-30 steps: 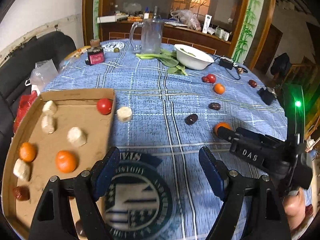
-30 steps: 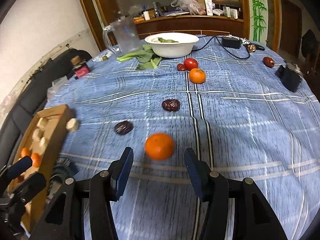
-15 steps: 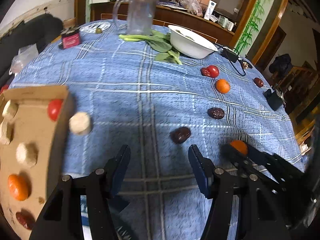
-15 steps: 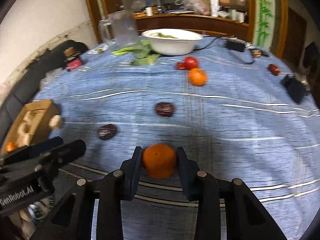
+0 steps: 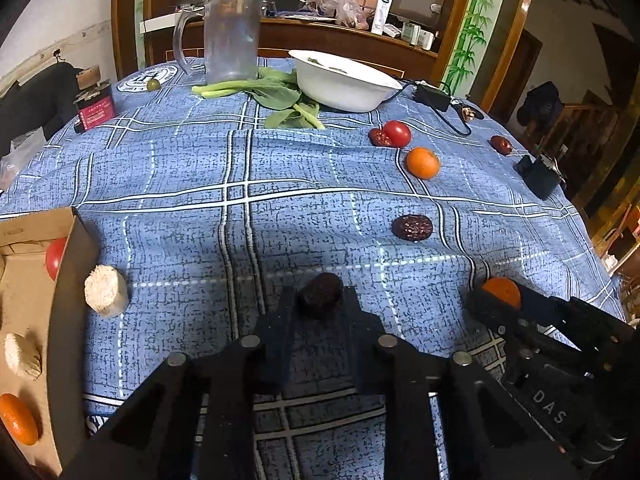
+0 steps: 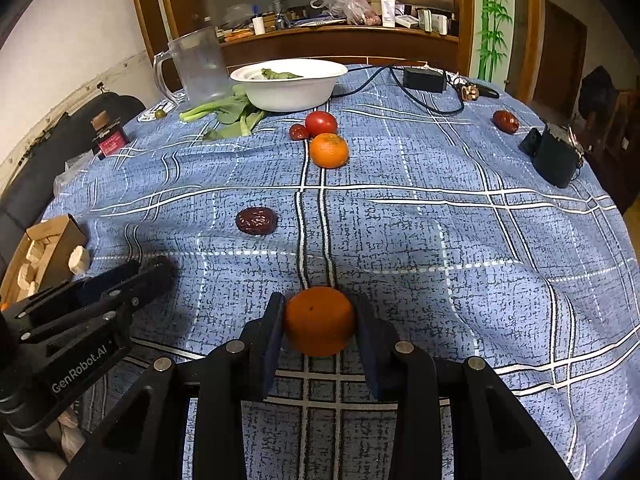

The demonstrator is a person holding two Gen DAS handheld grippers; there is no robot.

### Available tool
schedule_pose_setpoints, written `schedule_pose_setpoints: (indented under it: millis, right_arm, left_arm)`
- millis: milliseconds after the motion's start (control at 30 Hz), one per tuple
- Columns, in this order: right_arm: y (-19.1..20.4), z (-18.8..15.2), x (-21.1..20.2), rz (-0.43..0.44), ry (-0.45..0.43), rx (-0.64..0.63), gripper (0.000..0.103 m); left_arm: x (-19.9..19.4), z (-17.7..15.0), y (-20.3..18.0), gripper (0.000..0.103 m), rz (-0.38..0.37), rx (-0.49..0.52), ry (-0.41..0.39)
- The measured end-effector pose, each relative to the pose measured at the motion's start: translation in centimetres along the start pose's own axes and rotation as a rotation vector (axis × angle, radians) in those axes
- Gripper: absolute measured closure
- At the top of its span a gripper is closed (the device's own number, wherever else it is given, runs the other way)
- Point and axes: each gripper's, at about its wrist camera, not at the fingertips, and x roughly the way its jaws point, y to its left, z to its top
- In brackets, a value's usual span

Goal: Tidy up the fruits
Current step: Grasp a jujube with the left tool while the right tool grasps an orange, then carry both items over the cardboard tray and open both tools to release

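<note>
The cardboard box (image 5: pixel 60 320), left of the left gripper (image 5: pixel 320 300), holds a tomato (image 5: pixel 54 258), a pale chunk (image 5: pixel 22 356) and a mandarin (image 5: pixel 16 420); another pale chunk (image 5: pixel 106 290) sits just outside its wall. Far ahead, the white bowl (image 5: pixel 344 88) holds green leaves, beside a clear jug (image 5: pixel 230 38). The left gripper is clamped on a dark date (image 5: pixel 320 290). The right gripper (image 6: pixel 320 322) squeezes a mandarin (image 6: pixel 320 320) on the tablecloth (image 6: pixel 440 240). Only the right view shows that grip plainly; only the left shows the box's fruit. A second date (image 6: pixel 256 221) lies ahead, between both.
</note>
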Motion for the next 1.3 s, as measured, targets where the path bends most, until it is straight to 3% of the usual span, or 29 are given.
schedule_pose_setpoints:
  millis: [367, 533, 767, 1000, 1300]
  right_arm:
    - [-1.4, -0.1, -0.2, 0.062, -0.033, 0.102, 0.068]
    - [-1.7, -1.5, -2.2, 0.062, -0.026, 0.136, 0.068]
    - [0.2, -4.5, -7.6, 0.11, -0.065, 0.108, 0.067]
    - [6.5, -6.6, -11.9, 0.177, -0.085, -0.03, 0.067]
    - [17.5, -7.9, -11.9, 0.313, -0.014, -0.173, 0.067]
  left_arm:
    - [-1.2, -1.3, -0.8, 0.082, -0.03, 0.001, -0.003]
    - [-5.3, -3.1, -1.3, 0.082, -0.05, 0.025, -0.05]
    - [-11.6, -6.6, 1.2, 0.082, -0.099, -0.053, -0.098]
    - [-17.1, -10.2, 8.2, 0.082, -0.007, -0.176, -0.148]
    - [-21.6, -14.7, 18.9, 0.082, 0.176, -0.346, -0.188]
